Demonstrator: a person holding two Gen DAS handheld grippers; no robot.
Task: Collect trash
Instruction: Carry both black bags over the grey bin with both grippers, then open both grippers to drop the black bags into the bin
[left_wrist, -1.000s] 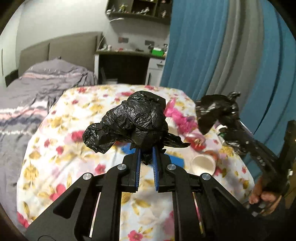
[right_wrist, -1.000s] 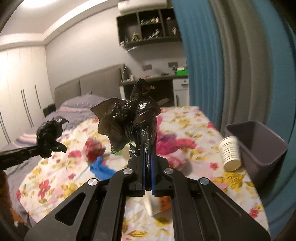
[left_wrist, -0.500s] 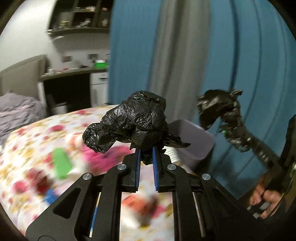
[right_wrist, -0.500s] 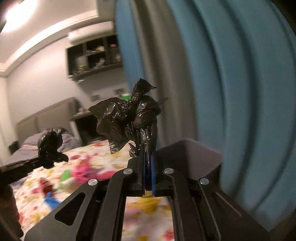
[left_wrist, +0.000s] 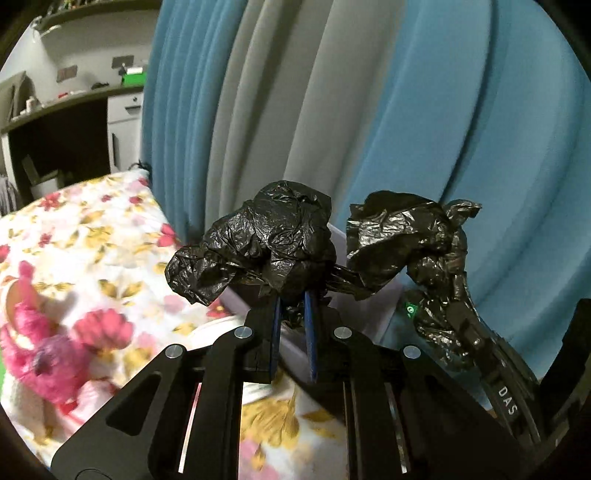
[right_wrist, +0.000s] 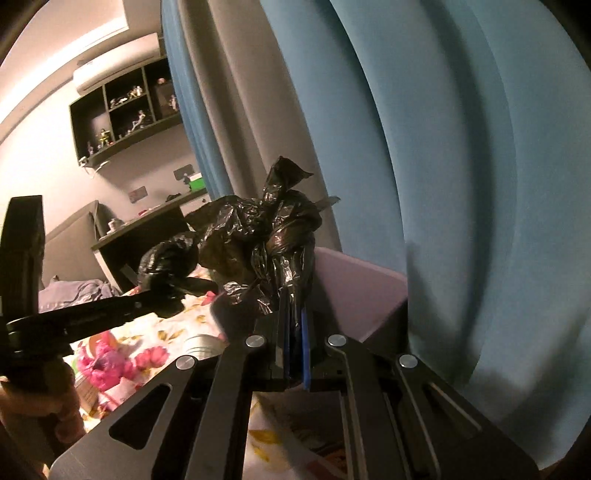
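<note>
Left wrist view: black bag (left_wrist: 266, 251) edge is clamped by left gripper (left_wrist: 291, 325) fingers.
Right gripper (right_wrist: 293, 325): opposite edge is pinched, presumably for lining bin (right_wrist: 354, 280).

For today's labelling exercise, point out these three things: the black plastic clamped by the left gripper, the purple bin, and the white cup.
black plastic (left_wrist: 273, 243), left wrist view, crumpled top.
purple bin (right_wrist: 354, 280), right wrist view, its wall.
white cup (left_wrist: 214, 330), left wrist view, rim.
</note>
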